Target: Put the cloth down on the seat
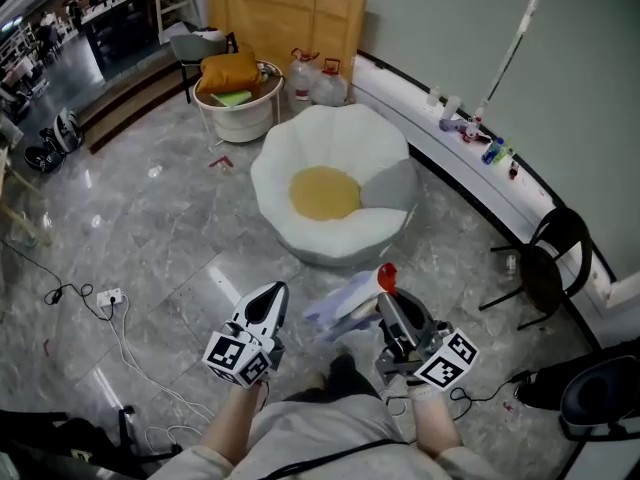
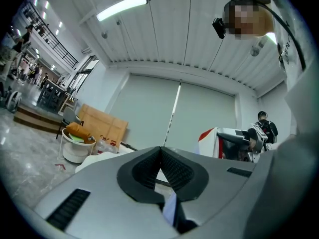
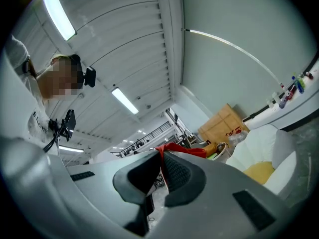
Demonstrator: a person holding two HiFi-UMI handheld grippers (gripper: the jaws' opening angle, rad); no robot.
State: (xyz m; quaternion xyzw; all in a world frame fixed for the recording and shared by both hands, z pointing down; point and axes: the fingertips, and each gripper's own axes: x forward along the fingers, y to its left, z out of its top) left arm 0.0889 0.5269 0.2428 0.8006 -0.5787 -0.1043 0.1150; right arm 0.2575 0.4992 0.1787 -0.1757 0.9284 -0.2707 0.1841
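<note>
Cloth [image 1: 340,306], pale with a red edge, is pinched in our right gripper [image 1: 385,298]; our left gripper [image 1: 272,291] is closed on nothing, near the white seat [image 1: 330,133].

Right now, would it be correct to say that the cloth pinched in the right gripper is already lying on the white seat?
Not quite. The cloth is pinched in the right gripper, but it is not lying on the white seat. It hangs in the air short of the seat, nearer the person, as the head view shows.
</note>
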